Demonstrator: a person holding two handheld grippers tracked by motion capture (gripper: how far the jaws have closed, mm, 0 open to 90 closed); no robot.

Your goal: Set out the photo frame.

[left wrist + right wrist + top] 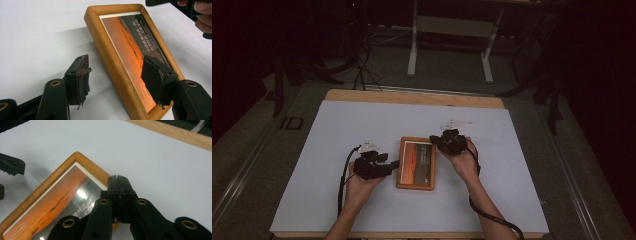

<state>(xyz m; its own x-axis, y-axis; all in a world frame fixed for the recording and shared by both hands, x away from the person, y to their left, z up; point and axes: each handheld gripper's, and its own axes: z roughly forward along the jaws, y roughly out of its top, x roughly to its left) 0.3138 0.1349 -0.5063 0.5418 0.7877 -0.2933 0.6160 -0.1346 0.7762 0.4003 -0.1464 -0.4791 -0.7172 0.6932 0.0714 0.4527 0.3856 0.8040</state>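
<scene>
A wooden picture frame (416,164) with an orange sunset photo lies in the middle of the white sheet (337,130). My left gripper (394,165) is at the frame's left edge. In the left gripper view the left gripper (118,75) is open and straddles the frame (110,55): one jaw is outside the wooden rail, the other over the glass. My right gripper (435,139) is at the frame's far right corner. In the right gripper view the right gripper (118,179) is shut, its tips over the frame (57,180) rail with nothing between them.
The sheet covers a wooden tabletop (412,96) whose bare edge shows at the back. Beyond it, white desk legs (413,50) and cables (362,65) are on a dark floor. A person's hand (203,15) holds the right gripper.
</scene>
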